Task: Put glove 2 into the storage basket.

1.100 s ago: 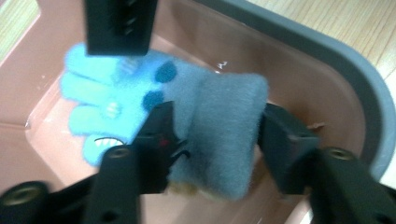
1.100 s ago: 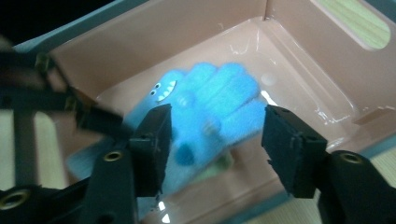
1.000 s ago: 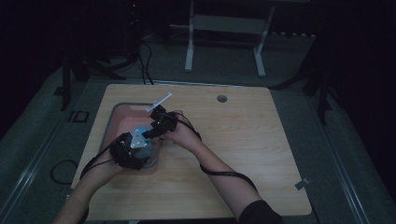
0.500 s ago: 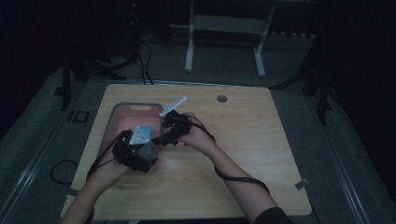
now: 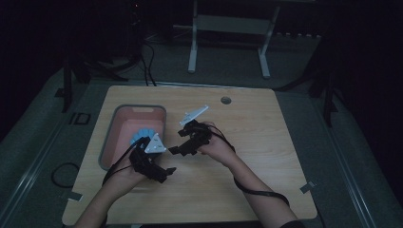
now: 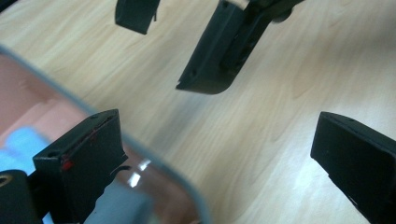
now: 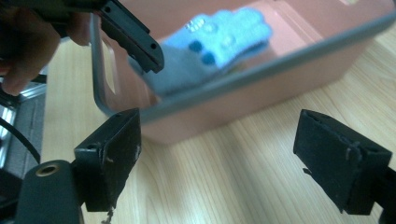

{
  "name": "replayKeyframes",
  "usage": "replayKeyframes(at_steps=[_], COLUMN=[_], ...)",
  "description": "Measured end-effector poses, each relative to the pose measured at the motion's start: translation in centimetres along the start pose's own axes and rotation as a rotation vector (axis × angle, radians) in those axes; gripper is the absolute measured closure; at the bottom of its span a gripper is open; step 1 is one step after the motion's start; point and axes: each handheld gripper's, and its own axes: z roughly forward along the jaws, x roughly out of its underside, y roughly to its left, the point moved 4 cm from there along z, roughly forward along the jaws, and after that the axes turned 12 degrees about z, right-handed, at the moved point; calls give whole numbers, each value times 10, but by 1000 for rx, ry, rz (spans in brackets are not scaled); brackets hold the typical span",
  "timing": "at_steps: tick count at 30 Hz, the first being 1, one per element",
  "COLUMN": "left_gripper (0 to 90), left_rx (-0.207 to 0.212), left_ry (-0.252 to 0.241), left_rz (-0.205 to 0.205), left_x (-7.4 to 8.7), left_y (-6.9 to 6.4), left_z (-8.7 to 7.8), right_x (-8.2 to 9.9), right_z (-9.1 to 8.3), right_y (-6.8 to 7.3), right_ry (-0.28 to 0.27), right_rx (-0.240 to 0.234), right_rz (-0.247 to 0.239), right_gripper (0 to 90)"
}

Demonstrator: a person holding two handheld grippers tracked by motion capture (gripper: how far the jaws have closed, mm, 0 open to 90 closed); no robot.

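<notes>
Now: light-blue glove (image 5: 142, 135) lying inside pink bin (image 5: 107, 147), at ten o'clock of table (image 5: 266, 180). Left gripper (image 5: 164, 172) and right gripper (image 5: 175, 148) gaping apart, nothing between jaws, at bin's three o'clock side; likely release done.

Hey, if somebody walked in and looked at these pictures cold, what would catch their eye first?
Probably the pink bin at the wooden table's left side, with a light blue glove lying inside it. Next, the two black grippers beside it, left gripper and right gripper, both with jaws open and empty.
</notes>
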Motion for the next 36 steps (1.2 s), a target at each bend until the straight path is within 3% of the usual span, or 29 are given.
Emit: replayKeyframes(at_steps=[10,12,16,23,34,36], left_gripper=[28,28,28,28,28,28], left_rx=[55,77,107,162,173,195], left_ry=[-42,-62,-70,-41,-52,-55], left_rz=[51,91,94,115,134,128], left_x=[-17,-20,-21,-22,-24,-23], left_y=[-19,-27,-33,-46,-59,-64], left_z=[14,22,30,50,64,69], right_x=[31,46,58,80,109,117], right_z=[-13,-15,-16,-21,-32,-37], right_y=[-12,-16,-20,-30,-38,-40], right_ry=[4,5,5,-21,-19,-22], right_rx=[20,36,29,28,29,34], right_rz=[22,15,30,59,70,83], right_gripper=[152,144,144,144,141,141])
